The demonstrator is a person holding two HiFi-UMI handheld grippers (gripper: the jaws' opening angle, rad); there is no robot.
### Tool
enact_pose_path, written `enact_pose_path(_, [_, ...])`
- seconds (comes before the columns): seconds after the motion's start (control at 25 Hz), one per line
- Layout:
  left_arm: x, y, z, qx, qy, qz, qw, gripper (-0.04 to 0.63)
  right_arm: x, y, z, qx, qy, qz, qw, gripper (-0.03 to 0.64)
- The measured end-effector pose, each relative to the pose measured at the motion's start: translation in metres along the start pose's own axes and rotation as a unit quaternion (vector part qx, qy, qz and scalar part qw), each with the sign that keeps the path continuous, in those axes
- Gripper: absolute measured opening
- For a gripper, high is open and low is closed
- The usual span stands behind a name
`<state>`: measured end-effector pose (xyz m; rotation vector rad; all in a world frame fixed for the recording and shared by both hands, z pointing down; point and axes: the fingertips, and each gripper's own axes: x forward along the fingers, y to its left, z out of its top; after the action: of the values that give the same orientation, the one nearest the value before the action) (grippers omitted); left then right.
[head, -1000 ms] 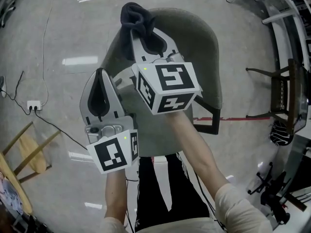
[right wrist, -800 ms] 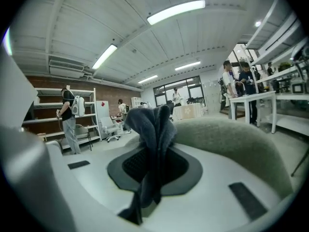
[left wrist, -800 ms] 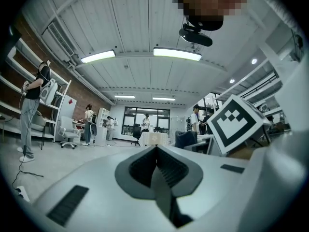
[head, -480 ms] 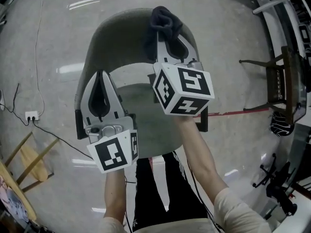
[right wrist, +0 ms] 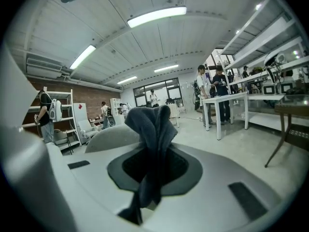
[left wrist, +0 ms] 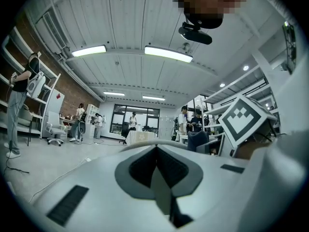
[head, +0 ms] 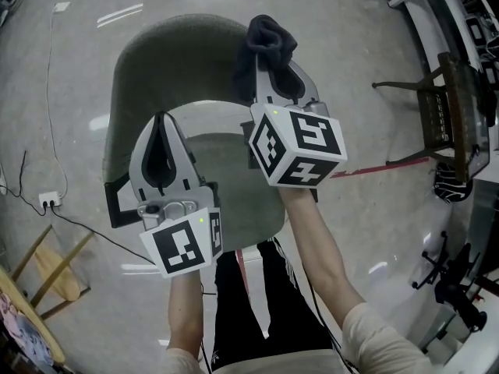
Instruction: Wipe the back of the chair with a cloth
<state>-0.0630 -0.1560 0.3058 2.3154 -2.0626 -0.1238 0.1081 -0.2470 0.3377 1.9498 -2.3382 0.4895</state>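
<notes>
While right gripper (head: 273, 62) pinches cloth (head: 266, 36), chair back (head: 160, 57) alongside

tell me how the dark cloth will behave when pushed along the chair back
The dark cloth looks soft and floppy: it bunches in folds in the right gripper. It probably flattens and drags on the chair back, and seems light.

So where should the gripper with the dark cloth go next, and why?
Probably press down a little and sweep left. The right gripper is shut on the dark grey bunched cloth, right at the top edge of the grey-green curved fabric chair back, and most of that back lies to its left.
</notes>
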Motion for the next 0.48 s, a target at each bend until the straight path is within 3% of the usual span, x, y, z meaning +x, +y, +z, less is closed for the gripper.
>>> enact_pose_path(0.32, [-0.007, 0.0, -0.001, 0.005, 0.006, 0.015, 0.9999, 0.015, -0.006, -0.009, 0.006, -0.017, -0.004, -0.002, 1.0, 0.058])
enact_pose_path(0.48, [-0.013, 0.018, 0.003, 0.009, 0.002, 0.039, 0.9992, 0.015, -0.013, 0.03, 0.009, -0.047, -0.014, 0.051, 0.997, 0.058])
